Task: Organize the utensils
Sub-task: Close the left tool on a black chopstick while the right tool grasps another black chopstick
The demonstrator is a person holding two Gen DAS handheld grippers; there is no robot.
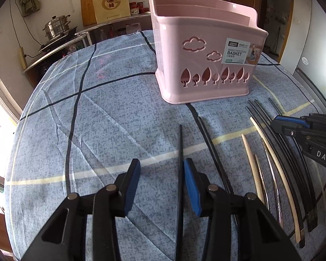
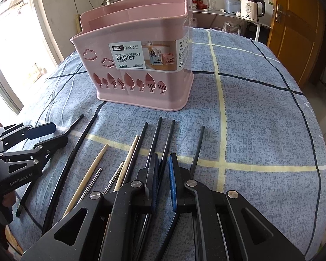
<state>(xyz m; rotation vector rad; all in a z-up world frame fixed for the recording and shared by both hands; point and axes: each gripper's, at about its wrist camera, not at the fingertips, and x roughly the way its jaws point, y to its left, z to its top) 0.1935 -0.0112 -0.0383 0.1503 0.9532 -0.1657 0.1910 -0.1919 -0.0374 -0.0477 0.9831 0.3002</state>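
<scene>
Your left fingers [image 1: 162, 187] stand apart around a thin black chopstick [image 1: 180, 152]; your right fingers [image 2: 163, 182] pinch another black chopstick [image 2: 170, 139] for the far pink plastic basket [image 2: 141, 82].

Daylight pours in from a blown-out window [image 2: 8, 43] on the left of the right wrist view, leaving both scenes bright with soft shadows. Strong fisheye bending curves the tablecloth [image 1: 110, 117] lines, and dark vignetting rings the corners. Focus is sharp at the centre.

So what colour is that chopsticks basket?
Pink, with cloud and tree cut-outs; the basket shows best in the right wrist view.
</scene>
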